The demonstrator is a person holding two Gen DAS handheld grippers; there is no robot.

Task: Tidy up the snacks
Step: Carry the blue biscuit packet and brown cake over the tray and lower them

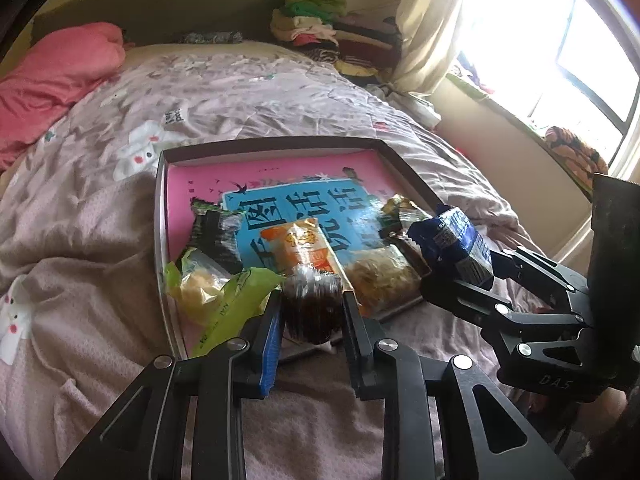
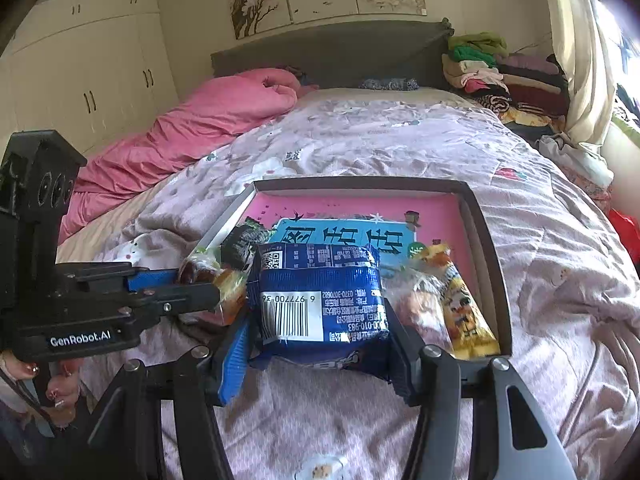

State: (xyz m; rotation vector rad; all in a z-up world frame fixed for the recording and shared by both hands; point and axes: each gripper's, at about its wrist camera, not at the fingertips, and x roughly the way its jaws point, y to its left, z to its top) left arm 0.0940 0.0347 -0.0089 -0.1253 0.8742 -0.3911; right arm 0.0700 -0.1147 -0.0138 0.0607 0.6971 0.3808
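1. My left gripper [image 1: 312,320] is clamped on a brown cake [image 1: 312,308] in clear wrap, held at the near edge of the tray [image 1: 160,216].
2. My right gripper [image 2: 320,344] is closed around a blue pack [image 2: 320,300], barcode side up, also at the near edge of the tray. In the left view this pack [image 1: 456,244] sits off to the right, just above the tray's corner.
3. I judge the cake soft and crushable under its slick film, so I want the pads on its flanks and only light pressure.
4. The blue pack looks light and puffy; the foil will crinkle and may slip, so a hold across the middle, as now, seems safest.
5. The tray is a shallow box lid with a pink and blue printed floor, lying on the bed [image 1: 100,220].
6. Inside I see a green pack [image 1: 224,300] at the near left, a dark pack [image 1: 216,232] behind it, an orange pack [image 1: 304,248] in the middle and a clear bag [image 1: 380,276] of pale snacks to its right.
7. The right view adds a yellow pack [image 2: 468,316] along the tray's right wall.
8. The far half of the tray floor is bare, so I think that is where both held items could go.
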